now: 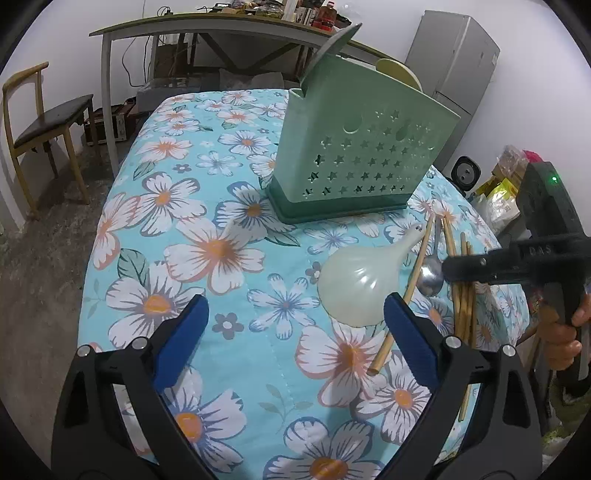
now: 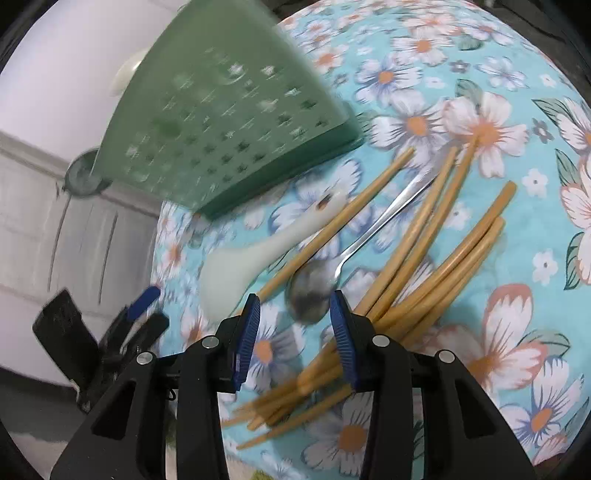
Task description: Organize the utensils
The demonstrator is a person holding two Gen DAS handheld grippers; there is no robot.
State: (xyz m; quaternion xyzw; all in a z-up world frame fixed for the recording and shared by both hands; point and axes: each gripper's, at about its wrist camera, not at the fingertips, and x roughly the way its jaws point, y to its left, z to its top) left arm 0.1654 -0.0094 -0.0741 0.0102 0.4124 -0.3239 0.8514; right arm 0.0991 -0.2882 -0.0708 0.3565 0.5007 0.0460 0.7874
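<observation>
A green utensil holder (image 1: 354,155) with star holes stands on the floral tablecloth; it also shows blurred in the right wrist view (image 2: 225,110). A white rice paddle (image 1: 358,284), a metal spoon (image 1: 431,275) and several wooden chopsticks (image 1: 463,295) lie in front of it. My left gripper (image 1: 295,332) is open and empty, just left of the paddle. My right gripper (image 2: 295,332) is open above the spoon bowl (image 2: 310,293), with chopsticks (image 2: 436,243) beside and under its right finger. It also shows in the left wrist view (image 1: 454,267) over the chopsticks.
A grey spatula (image 1: 332,48) and a pale utensil (image 1: 399,72) stand in the holder. The tablecloth (image 1: 207,236) covers the table; its edge drops off to the left and right. A chair (image 1: 40,125), a desk (image 1: 207,26) and a fridge (image 1: 458,70) stand beyond.
</observation>
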